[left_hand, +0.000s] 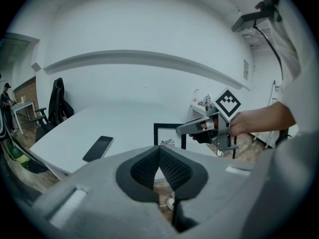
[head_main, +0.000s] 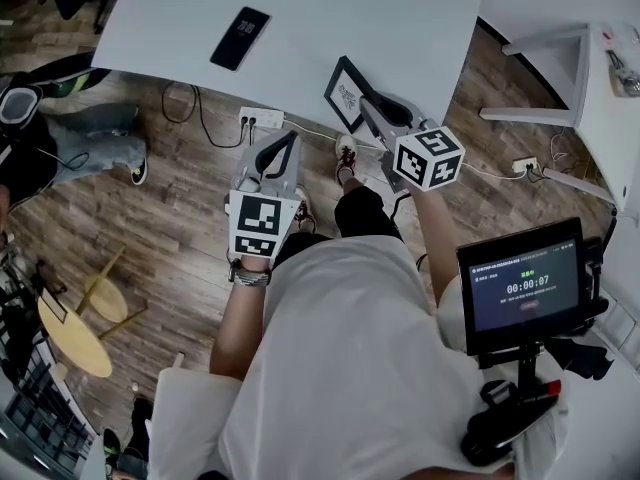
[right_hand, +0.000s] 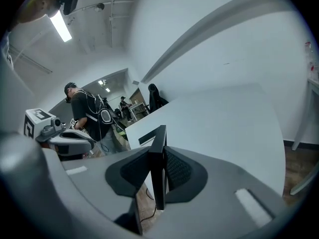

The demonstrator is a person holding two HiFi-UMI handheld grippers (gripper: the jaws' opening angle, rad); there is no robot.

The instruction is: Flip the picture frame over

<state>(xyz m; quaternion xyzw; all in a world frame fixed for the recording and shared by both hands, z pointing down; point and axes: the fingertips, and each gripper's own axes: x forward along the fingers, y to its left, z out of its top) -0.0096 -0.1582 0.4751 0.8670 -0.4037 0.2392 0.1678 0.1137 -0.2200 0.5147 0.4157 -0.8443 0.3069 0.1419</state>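
White table (head_main: 400, 18) with one phone (head_main: 240, 38) — one picture frame (head_main: 345, 93) clamped in the right gripper (right_hand: 158, 153), left gripper (left_hand: 159, 150) clenched empty.

Likely office: white table (head_main: 400, 18), desk chair (left_hand: 58, 102)

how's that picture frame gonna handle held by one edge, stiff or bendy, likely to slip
Probably stiff: the picture frame looks straight though the right tool pinches only one thin edge. Likely light, being flat and slim. It may pivot or slip in so narrow a grip, and looks breakable if dropped on the wood floor.
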